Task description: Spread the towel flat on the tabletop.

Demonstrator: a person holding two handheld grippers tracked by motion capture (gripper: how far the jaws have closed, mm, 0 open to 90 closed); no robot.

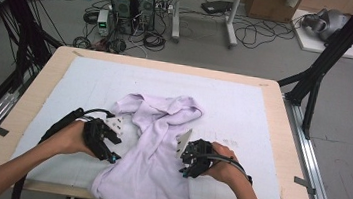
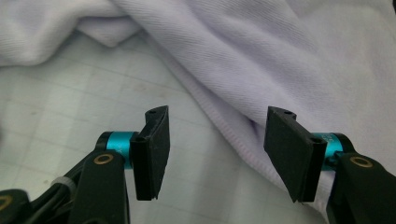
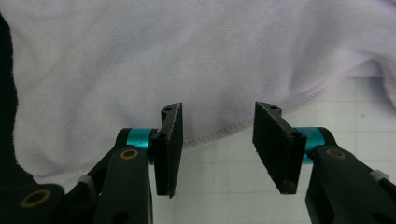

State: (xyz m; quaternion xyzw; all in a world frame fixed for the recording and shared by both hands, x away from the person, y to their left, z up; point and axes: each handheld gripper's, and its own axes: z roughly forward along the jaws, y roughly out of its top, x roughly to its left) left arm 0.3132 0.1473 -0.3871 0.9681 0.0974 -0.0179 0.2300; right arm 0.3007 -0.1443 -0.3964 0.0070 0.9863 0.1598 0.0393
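The pale lilac garment (image 1: 151,152) lies crumpled on the desk (image 1: 243,112), its length running from the far middle to the near edge, right between both hands; the left gripper (image 1: 108,148) and right gripper (image 1: 186,162) flank it evenly, jaws open, hems just ahead
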